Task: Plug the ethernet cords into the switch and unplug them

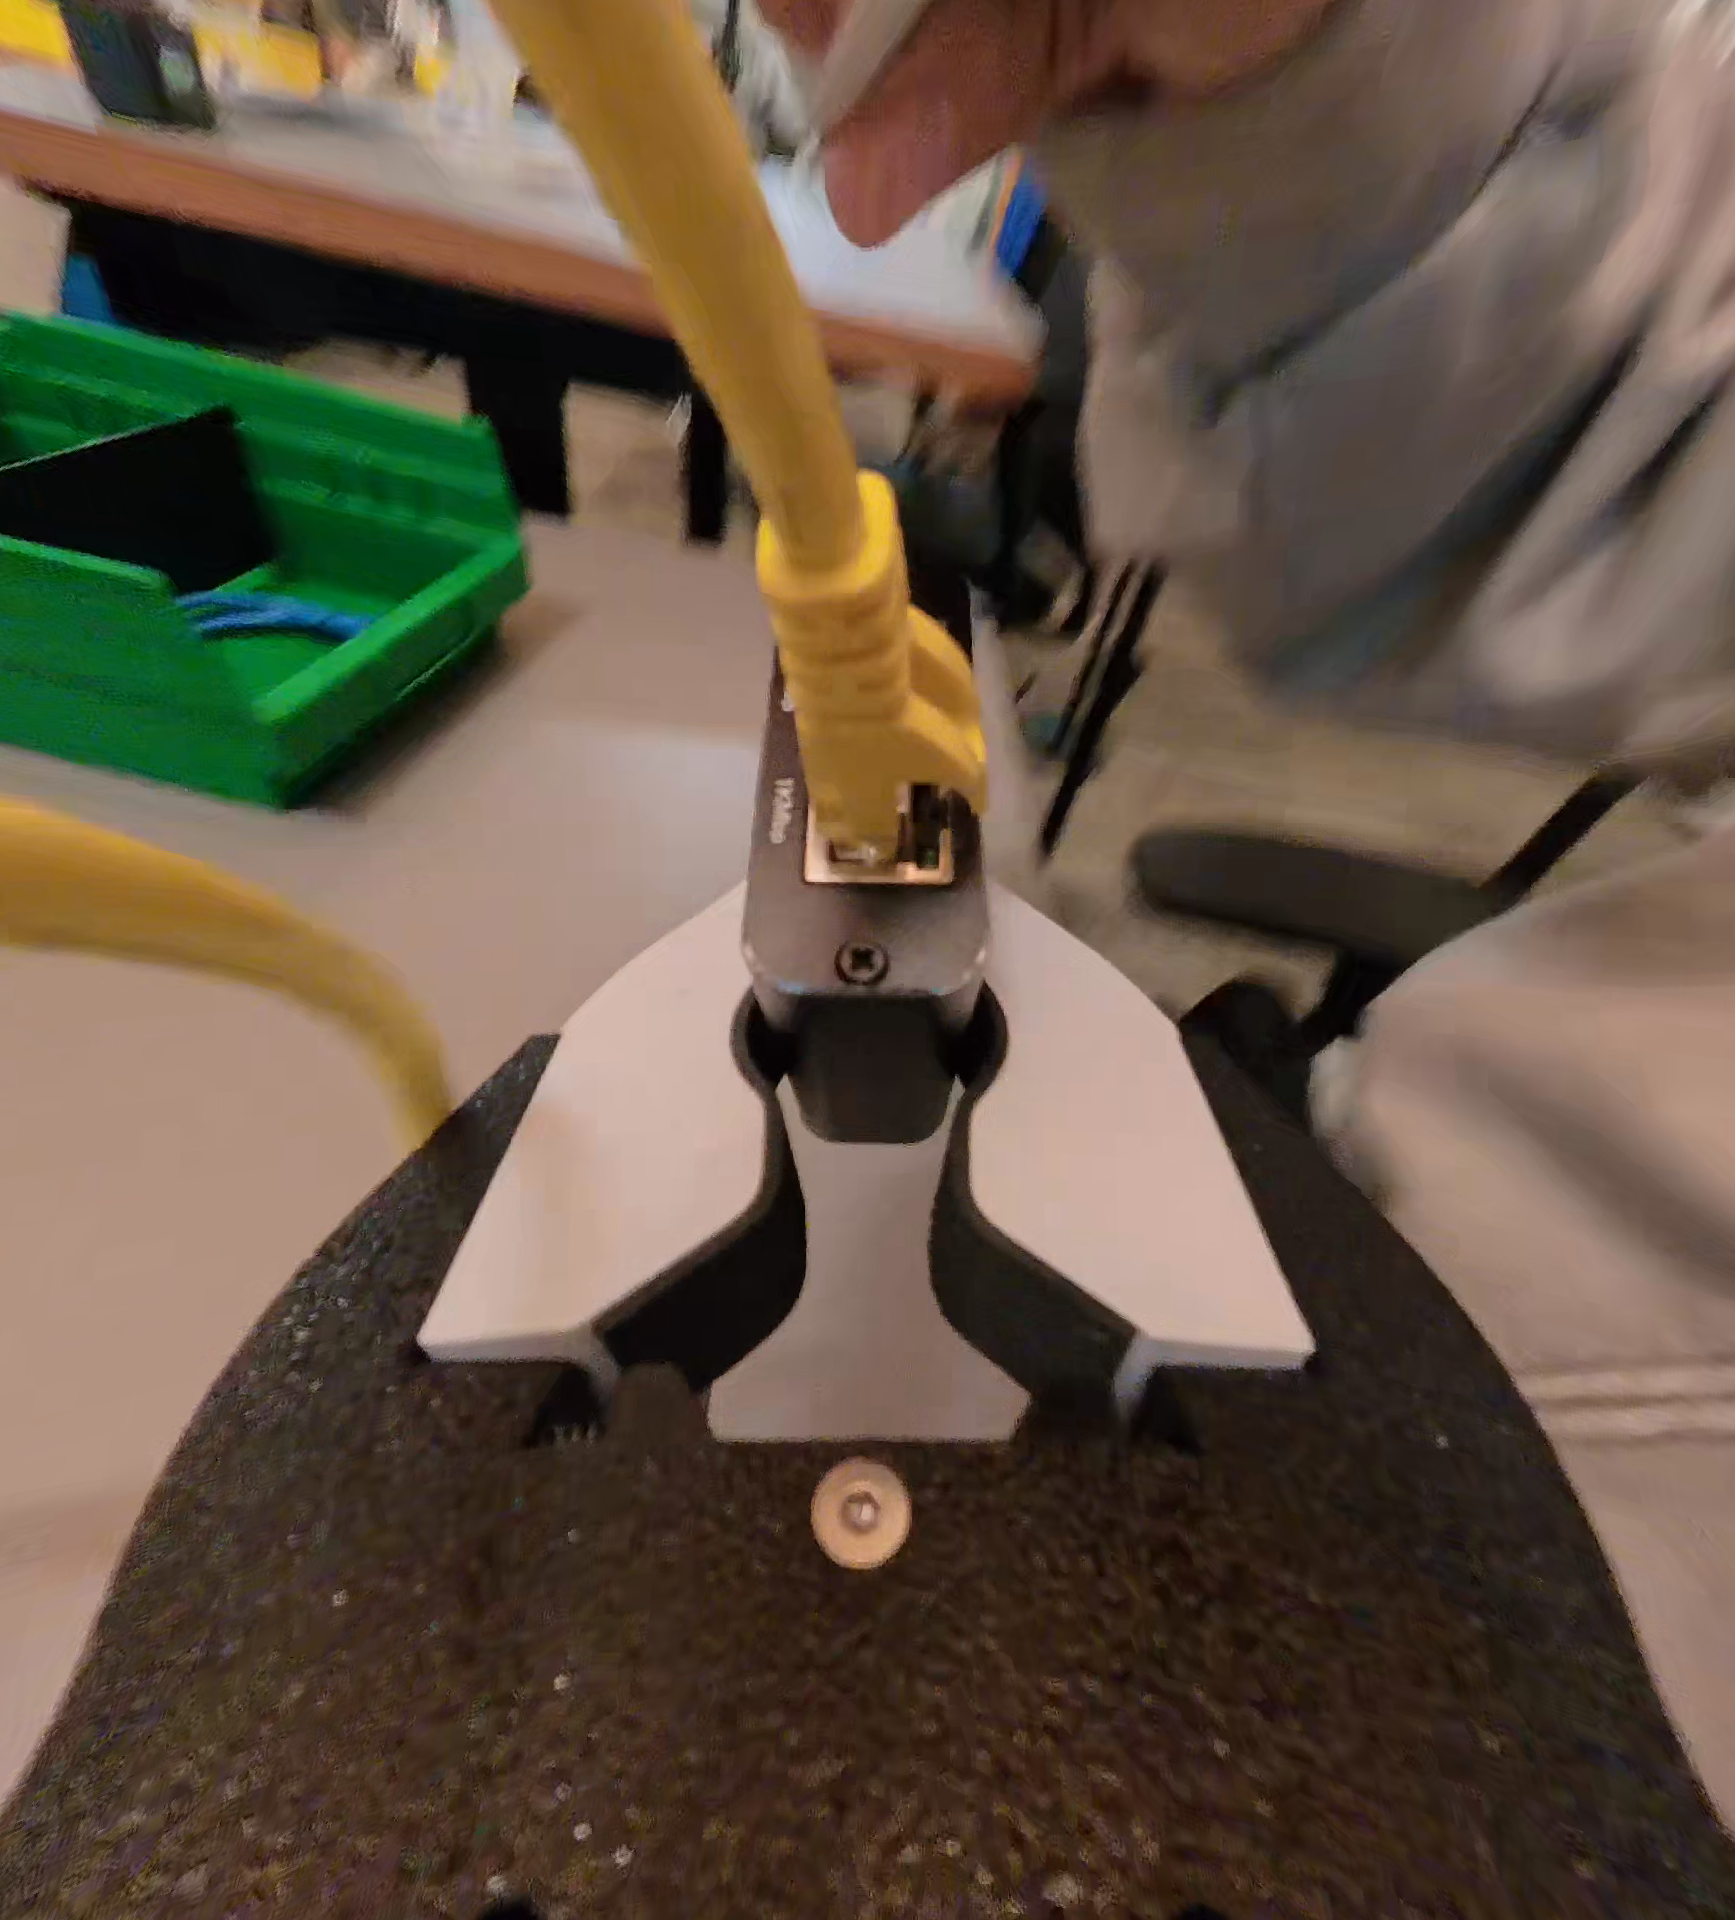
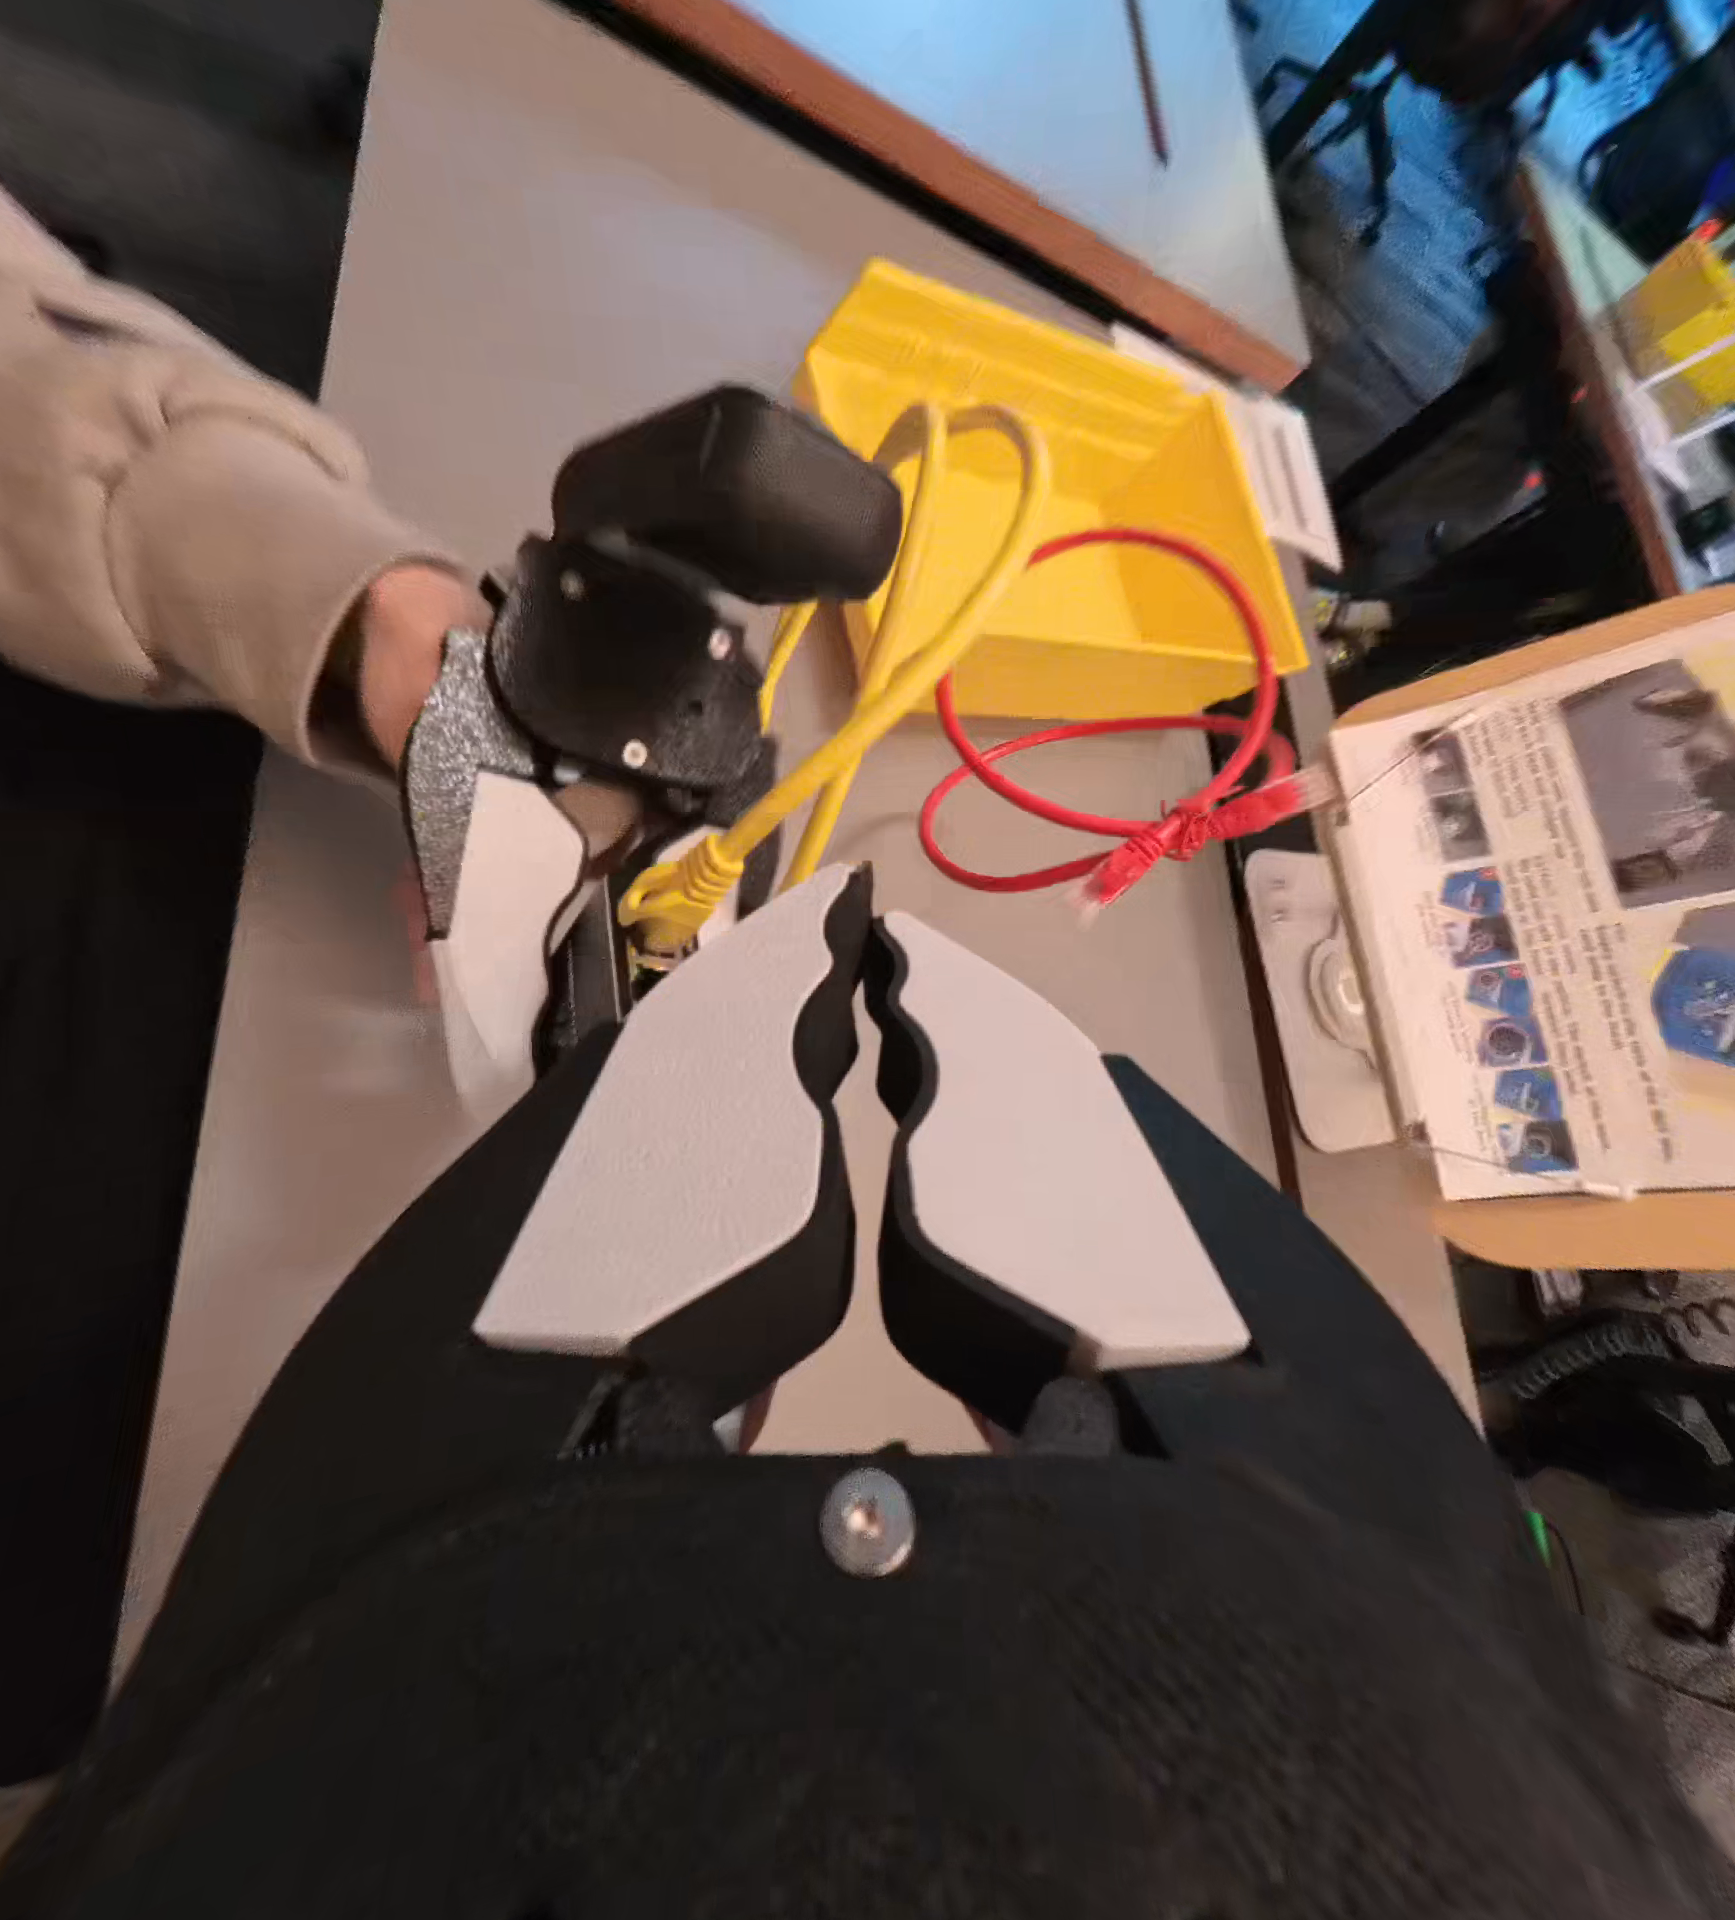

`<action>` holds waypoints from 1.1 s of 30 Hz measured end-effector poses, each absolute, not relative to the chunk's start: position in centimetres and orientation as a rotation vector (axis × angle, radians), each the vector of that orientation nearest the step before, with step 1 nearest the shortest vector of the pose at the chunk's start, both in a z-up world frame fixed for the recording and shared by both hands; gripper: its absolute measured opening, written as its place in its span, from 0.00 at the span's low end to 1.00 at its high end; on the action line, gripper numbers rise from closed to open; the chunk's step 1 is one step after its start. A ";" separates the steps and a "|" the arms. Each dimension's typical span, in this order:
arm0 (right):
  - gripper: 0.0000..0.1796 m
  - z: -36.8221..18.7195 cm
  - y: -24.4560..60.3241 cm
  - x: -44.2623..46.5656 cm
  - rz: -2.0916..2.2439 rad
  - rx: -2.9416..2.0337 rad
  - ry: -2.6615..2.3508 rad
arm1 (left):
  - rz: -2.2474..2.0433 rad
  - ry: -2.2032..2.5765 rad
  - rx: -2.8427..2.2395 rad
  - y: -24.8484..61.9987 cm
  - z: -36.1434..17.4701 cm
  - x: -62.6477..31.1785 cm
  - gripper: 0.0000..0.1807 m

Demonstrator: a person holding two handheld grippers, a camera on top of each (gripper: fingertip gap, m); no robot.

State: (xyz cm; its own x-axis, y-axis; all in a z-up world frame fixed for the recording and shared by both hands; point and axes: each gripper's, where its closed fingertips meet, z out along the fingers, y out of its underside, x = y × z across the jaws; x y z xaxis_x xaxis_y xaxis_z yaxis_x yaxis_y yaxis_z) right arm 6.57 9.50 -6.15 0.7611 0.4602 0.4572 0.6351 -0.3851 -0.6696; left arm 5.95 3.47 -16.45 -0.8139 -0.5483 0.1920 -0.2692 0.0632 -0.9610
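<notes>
My left gripper (image 1: 868,1003) is shut on the end of a small grey switch (image 1: 863,925) and holds it upright above the table. A yellow ethernet cord (image 1: 717,260) has its plug (image 1: 847,665) seated in the switch's nearest port. The same plug (image 2: 691,883) and switch (image 2: 598,966) show in the right wrist view, just left of my right gripper (image 2: 865,925). The right gripper is shut, with its pads together and nothing between them. A red ethernet cord (image 2: 1102,748) lies coiled and loose on the table beyond it.
A green bin (image 1: 167,582) with a blue cord (image 1: 271,618) sits at the left. A yellow bin (image 2: 1050,499) stands behind the cords. A printed sheet on a board (image 2: 1590,894) lies at the right. A person's sleeve (image 1: 1465,364) and a chair are close by.
</notes>
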 end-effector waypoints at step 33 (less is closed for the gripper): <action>0.31 -28.3 32.0 32.3 -0.168 -2.775 0.182 | -1.410 1.771 -1.080 22.7 -14.6 4.3 0.14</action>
